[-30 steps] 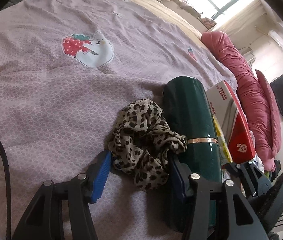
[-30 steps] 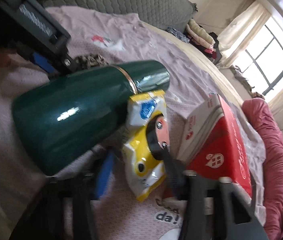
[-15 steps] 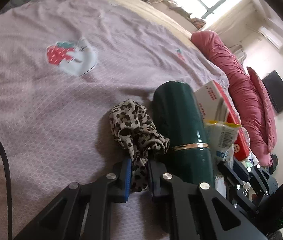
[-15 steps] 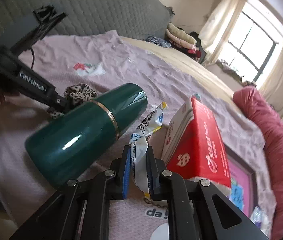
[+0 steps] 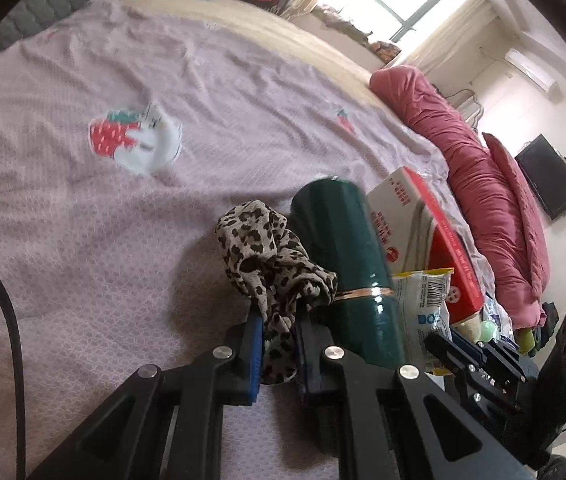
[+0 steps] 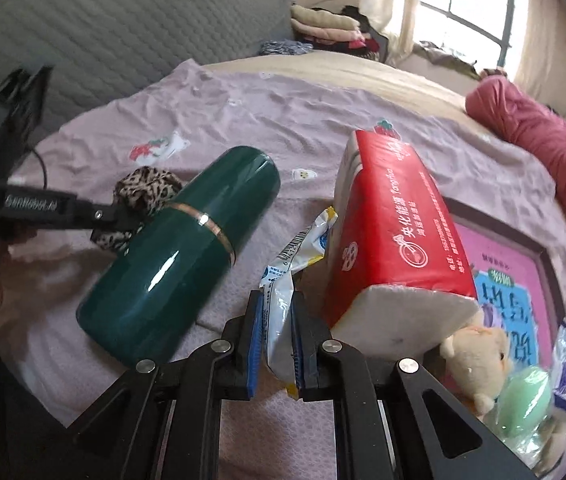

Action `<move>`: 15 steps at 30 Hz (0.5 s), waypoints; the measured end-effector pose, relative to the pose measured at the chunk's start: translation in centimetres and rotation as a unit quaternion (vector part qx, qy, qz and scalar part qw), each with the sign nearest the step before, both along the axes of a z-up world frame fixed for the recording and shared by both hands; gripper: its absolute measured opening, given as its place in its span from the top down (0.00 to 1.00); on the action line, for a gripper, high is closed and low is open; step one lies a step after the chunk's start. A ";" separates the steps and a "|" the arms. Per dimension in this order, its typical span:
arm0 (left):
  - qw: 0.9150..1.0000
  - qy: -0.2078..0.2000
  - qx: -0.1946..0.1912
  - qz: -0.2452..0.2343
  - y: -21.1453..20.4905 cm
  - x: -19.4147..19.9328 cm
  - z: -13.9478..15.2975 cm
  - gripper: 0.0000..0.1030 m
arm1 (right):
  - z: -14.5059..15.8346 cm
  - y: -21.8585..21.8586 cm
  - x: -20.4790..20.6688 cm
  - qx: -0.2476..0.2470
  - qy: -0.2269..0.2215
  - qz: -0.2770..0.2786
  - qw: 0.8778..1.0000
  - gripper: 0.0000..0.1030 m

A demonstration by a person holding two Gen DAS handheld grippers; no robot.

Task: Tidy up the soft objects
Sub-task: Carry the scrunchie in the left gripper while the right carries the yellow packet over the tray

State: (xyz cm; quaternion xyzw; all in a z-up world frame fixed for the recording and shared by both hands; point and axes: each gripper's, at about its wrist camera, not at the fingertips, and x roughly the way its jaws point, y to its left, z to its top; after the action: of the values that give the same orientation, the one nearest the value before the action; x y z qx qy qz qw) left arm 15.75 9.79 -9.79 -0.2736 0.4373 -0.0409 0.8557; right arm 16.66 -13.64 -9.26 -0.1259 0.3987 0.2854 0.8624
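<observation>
Clamped: left gripper point(image 5: 279, 334) on leopard-print fabric scrunchie point(image 5: 271, 256), right gripper point(image 6: 276, 334) on crinkly snack packet point(image 6: 283, 300); between them, dark green cylindrical flask point(image 6: 187, 256); beside, red tissue pack point(image 6: 395, 232).

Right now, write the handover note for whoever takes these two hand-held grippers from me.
Left hand-held gripper: shut on the leopard-print cloth, beside the green flask.
Right hand-held gripper: shut on the yellow-and-white packet, between the flask and the red tissue pack.
Plush toy lies under the tissue pack's near end, on the pink bedspread.
Done: both items gripped.
Left: place both; no destination is visible. Plush toy untouched.
</observation>
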 end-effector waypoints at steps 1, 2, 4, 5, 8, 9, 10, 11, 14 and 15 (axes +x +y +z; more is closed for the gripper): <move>1.000 -0.012 0.001 0.000 -0.1 -0.2 0.8 0.87 | 0.4 -0.4 -0.1 0.014 0.003 -0.002 1.000 0.88; 1.000 -0.018 0.001 -0.001 -0.2 -0.4 1.3 0.87 | 0.8 -0.9 -0.2 0.032 0.005 -0.002 0.999 0.88; 0.999 -0.038 0.014 -0.002 -0.7 -1.0 2.9 0.87 | 1.8 -1.4 -0.5 0.052 0.000 -0.004 0.999 0.88; 0.999 -0.044 0.020 -0.003 -0.9 -1.2 3.5 0.87 | 2.5 -1.7 -0.8 0.061 -0.006 -0.004 0.998 0.88; 0.998 -0.059 0.029 -0.008 -2.1 -2.0 5.3 0.87 | 4.2 -2.3 -1.4 0.084 -0.022 -0.005 0.996 0.88; 0.998 -0.062 0.029 -0.011 -2.5 -2.2 5.8 0.87 | 4.8 -2.6 -1.5 0.090 -0.026 -0.007 0.996 0.88; 0.997 -0.065 0.032 -0.014 -3.1 -2.3 6.4 0.87 | 5.4 -3.0 -1.8 0.099 -0.033 -0.011 0.995 0.88; 0.997 -0.066 0.037 -0.017 -3.6 -2.4 6.8 0.87 | 5.9 -3.2 -1.9 0.104 -0.036 -0.013 0.994 0.88; 0.996 -0.071 0.048 -0.029 -5.6 -2.4 8.1 0.87 | 7.5 -4.6 -2.2 0.124 -0.050 -0.025 0.991 0.88; 0.995 -0.074 0.050 -0.033 -6.2 -2.5 8.3 0.87 | 8.1 -5.4 -2.4 0.132 -0.058 -0.035 0.989 0.88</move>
State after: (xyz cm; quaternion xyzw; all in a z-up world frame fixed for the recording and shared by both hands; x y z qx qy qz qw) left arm 13.28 3.55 -1.44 -0.2125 0.3831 -0.0676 0.8964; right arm 14.29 -19.07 -1.14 -0.0131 0.3111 0.2972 0.9026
